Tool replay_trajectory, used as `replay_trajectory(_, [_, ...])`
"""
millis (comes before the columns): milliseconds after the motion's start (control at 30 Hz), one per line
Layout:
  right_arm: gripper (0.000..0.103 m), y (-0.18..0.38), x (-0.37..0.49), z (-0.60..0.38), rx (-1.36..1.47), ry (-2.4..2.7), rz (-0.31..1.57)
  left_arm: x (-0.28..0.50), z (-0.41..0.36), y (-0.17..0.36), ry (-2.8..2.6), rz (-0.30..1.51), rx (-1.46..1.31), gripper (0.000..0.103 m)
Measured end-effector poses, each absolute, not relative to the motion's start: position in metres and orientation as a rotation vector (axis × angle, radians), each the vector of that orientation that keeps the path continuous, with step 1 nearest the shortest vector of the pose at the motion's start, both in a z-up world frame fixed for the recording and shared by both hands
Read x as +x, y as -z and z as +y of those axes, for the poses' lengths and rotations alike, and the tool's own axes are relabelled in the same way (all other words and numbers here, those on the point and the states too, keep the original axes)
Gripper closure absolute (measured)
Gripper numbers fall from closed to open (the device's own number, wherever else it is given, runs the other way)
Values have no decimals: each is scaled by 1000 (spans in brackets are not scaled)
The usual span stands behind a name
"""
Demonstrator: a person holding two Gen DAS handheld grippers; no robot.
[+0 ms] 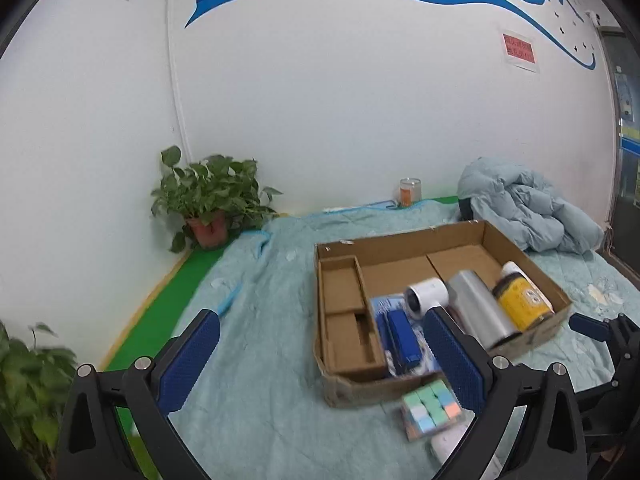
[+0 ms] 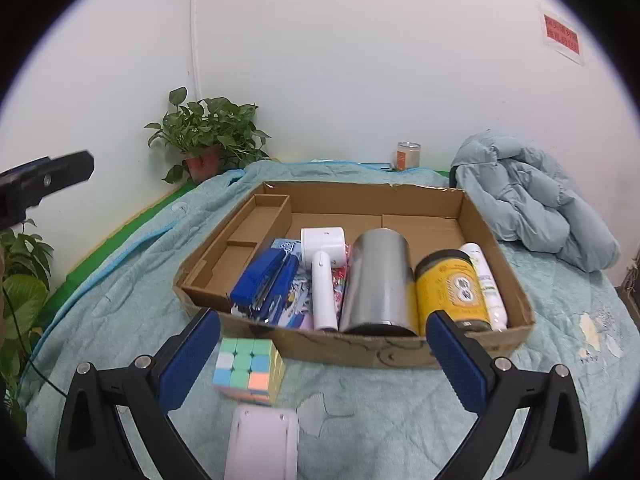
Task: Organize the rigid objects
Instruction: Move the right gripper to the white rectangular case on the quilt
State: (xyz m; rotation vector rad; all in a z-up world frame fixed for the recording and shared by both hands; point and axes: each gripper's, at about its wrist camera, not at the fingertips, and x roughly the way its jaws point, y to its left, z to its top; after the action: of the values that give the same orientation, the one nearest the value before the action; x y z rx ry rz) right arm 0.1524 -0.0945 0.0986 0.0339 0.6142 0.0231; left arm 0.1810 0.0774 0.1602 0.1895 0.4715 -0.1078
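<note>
A shallow cardboard box [image 2: 404, 350] [image 1: 400, 242] lies on the light blue blanket. In it lie a blue stapler [image 2: 264, 280] [image 1: 402, 338], a white handheld device [image 2: 322, 264] [image 1: 426, 296], a silver cylinder [image 2: 378, 282] [image 1: 478, 310], a yellow jar [image 2: 450, 290] [image 1: 520, 304] and a white tube [image 2: 486, 284]. A pastel puzzle cube [image 2: 248, 368] [image 1: 430, 410] sits on the blanket just in front of the box. Nearer still lies a white object [image 2: 262, 442]. My right gripper [image 2: 322, 366] stands open above the cube and white object. My left gripper [image 1: 320, 364] is open and empty, left of the box.
Potted plants [image 1: 210, 198] [image 2: 206, 134] stand in the corner by the white wall, with more leaves [image 1: 28, 380] at the near left. A crumpled pale blue jacket [image 2: 528, 204] lies right of the box. A candle jar [image 2: 408, 156] stands by the wall.
</note>
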Motion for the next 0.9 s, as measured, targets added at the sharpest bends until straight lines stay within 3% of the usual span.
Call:
replay_trajectory(200, [1, -90, 118, -91, 3, -16, 652, 142, 78, -100, 171, 657, -12, 1])
replay_trajectory(400, [1, -82, 78, -95, 21, -10, 673, 100, 64, -75, 168, 669, -17, 1])
replay_trajectory(733, [1, -75, 26, -105, 40, -6, 689, 65, 50, -61, 224, 699, 1, 1])
replay_trajectory(900, [1, -82, 7, -114, 88, -96, 684, 58, 73, -91, 281, 669, 16, 0])
